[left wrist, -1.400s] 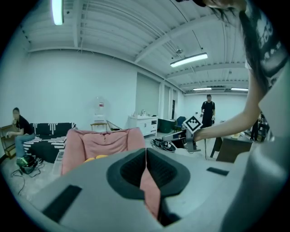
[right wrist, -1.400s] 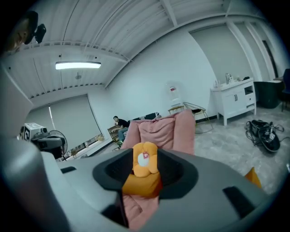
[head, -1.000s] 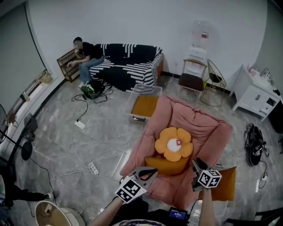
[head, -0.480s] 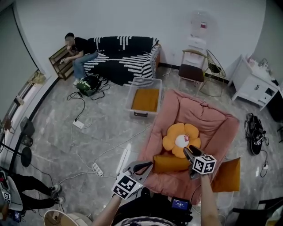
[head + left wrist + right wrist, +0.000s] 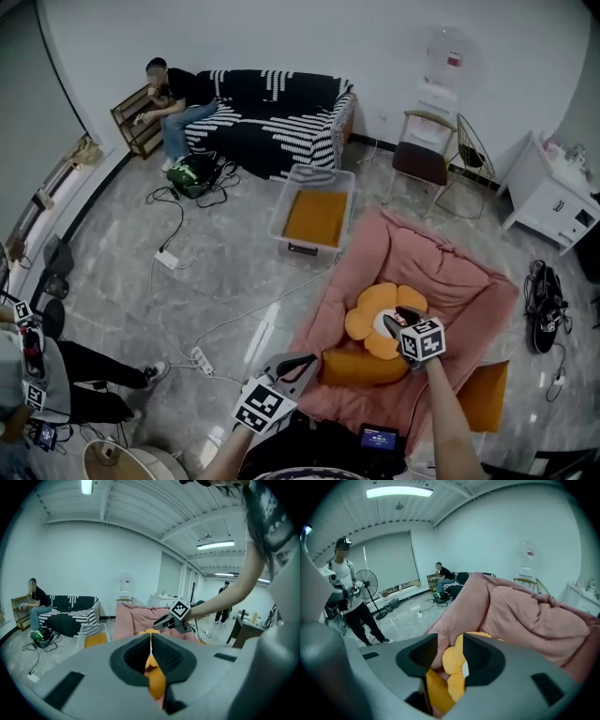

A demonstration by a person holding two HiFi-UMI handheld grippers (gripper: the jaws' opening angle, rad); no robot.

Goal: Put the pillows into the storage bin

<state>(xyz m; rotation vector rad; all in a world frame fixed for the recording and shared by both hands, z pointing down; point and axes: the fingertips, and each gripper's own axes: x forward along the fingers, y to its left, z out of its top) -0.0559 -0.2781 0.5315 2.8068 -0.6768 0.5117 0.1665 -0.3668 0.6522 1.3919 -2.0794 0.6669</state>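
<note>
An orange flower pillow (image 5: 373,309) with a white middle lies on the pink floor lounger (image 5: 450,272). My right gripper (image 5: 390,321) hangs open just over it, and its petals (image 5: 452,660) show between the jaws without being pressed. A rectangular orange pillow (image 5: 361,367) lies at the lounger's near edge. My left gripper (image 5: 302,362) is just left of it, jaws shut to a thin slit (image 5: 150,641) with nothing held. The clear storage bin (image 5: 282,214) stands beyond the lounger and holds one orange pillow (image 5: 317,217). Another orange pillow (image 5: 485,397) lies at the lounger's right.
Cables and power strips (image 5: 199,358) cross the floor at the left. A person sits on the striped sofa (image 5: 281,122) at the back; another stands at the left edge (image 5: 37,375). Chairs (image 5: 422,155), a white cabinet (image 5: 553,202) and shoes (image 5: 546,305) are on the right.
My right gripper has moved from the lounger's near edge forward to the flower pillow. My left gripper has drifted a little along the lounger's near left corner. No pillow has moved.
</note>
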